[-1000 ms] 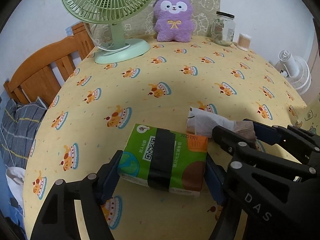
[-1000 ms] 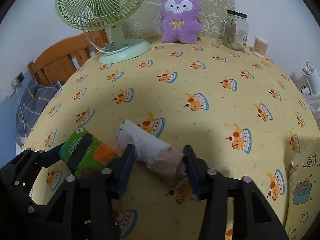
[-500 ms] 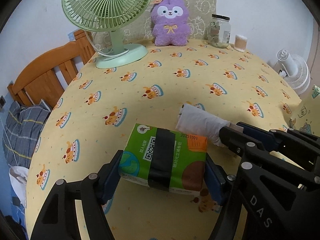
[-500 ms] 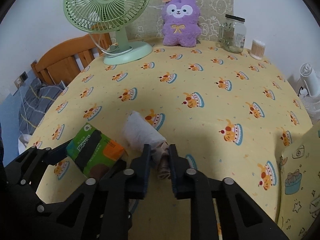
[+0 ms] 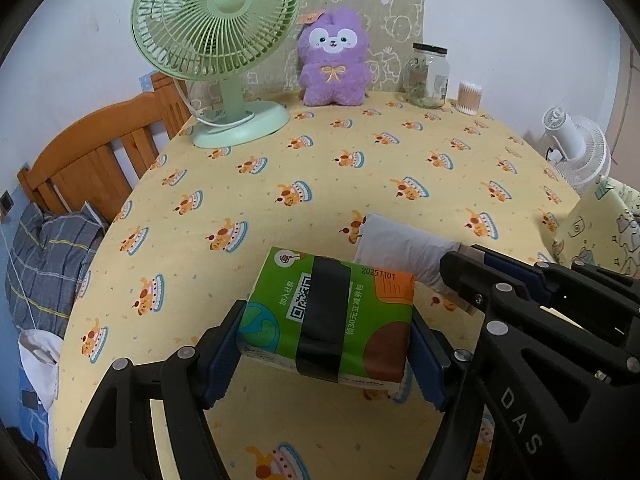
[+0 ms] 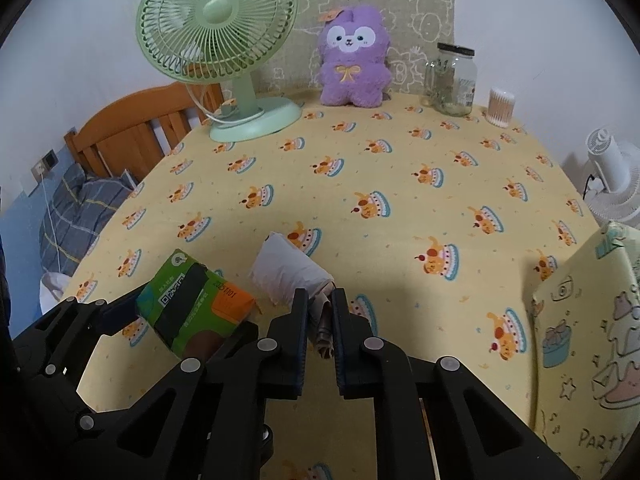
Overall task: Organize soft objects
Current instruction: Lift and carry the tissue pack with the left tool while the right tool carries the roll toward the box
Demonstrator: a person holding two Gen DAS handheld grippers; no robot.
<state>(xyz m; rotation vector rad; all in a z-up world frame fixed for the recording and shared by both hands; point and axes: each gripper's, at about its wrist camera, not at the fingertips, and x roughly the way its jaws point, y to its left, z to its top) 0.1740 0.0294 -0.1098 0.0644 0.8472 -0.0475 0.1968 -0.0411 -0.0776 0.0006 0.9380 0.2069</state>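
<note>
My left gripper (image 5: 326,346) is shut on a green tissue pack (image 5: 330,312) with a black band and holds it above the yellow cake-print tablecloth (image 5: 320,168). The pack also shows in the right wrist view (image 6: 192,308), at the left. My right gripper (image 6: 320,312) is shut on the brown end of a rolled white sock (image 6: 286,272) and holds it off the cloth. The sock shows in the left wrist view (image 5: 404,248), just right of the pack, with the right gripper (image 5: 472,280) on its end. A purple plush toy (image 6: 354,58) sits upright at the table's back.
A green desk fan (image 6: 224,40) stands at the back left. A glass jar (image 6: 454,80) and a cotton-swab tub (image 6: 500,106) stand at the back right. A patterned gift bag (image 6: 588,320) is at the right edge. A wooden bed frame (image 5: 100,152) lies left of the table.
My right gripper closed on the sock's brown end and lifted it. Both grippers, with pack and sock, rose away from the tablecloth.
</note>
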